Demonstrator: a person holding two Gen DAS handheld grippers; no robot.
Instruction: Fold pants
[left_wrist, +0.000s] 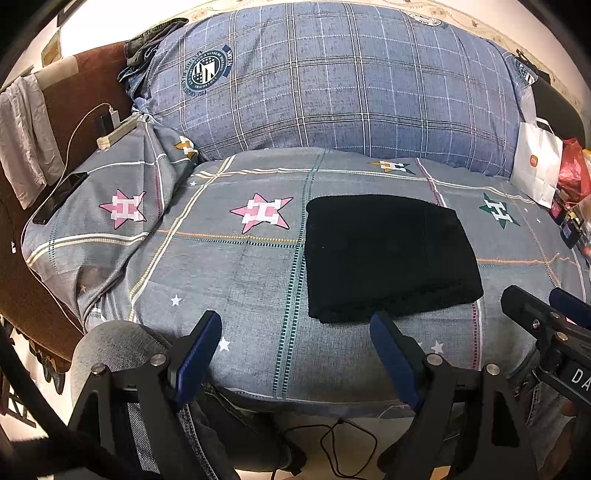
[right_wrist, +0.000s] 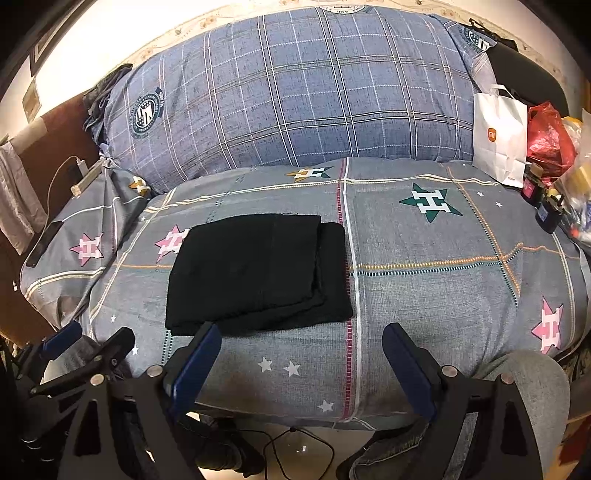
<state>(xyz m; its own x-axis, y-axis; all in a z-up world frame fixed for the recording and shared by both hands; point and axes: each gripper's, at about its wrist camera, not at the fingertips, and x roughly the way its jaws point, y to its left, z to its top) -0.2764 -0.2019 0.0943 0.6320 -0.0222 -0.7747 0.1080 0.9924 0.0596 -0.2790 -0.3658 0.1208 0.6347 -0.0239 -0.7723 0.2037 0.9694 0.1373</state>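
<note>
black pants (left_wrist: 388, 254), folded into a thick rectangular bundle, lying flat on the bed's grey plaid sheet with star prints (left_wrist: 240, 266), near the front edge. in the right wrist view, same bundle (right_wrist: 255, 273) showing 2 stacked layers, the upper one set slightly left of the lower, right edge just beside a red and white stripe in the sheet (right_wrist: 424, 288).

left tool (left_wrist: 295, 332) spread wide, nothing between its blue pads, hovering over the bed's front edge; right pad tip overlapping the bundle's near edge in the picture, contact not clear. right tool (right_wrist: 301, 343) likewise released and empty, its left pad tip at the bundle's near edge, contact not clear either. each tool visible at the side of the other's view (left_wrist: 546, 317) (right_wrist: 92, 343).

behind, a large blue checked quilt roll with round crests (left_wrist: 332, 85) across the back of the bed. white paper bag with an orange logo (right_wrist: 498, 136) and red plastic bag (right_wrist: 548, 136) at the right end. dark phone (left_wrist: 59, 197) on the pillow at left, white power strip (left_wrist: 116, 133) nearby. black cable (left_wrist: 343, 446) on the floor below.
</note>
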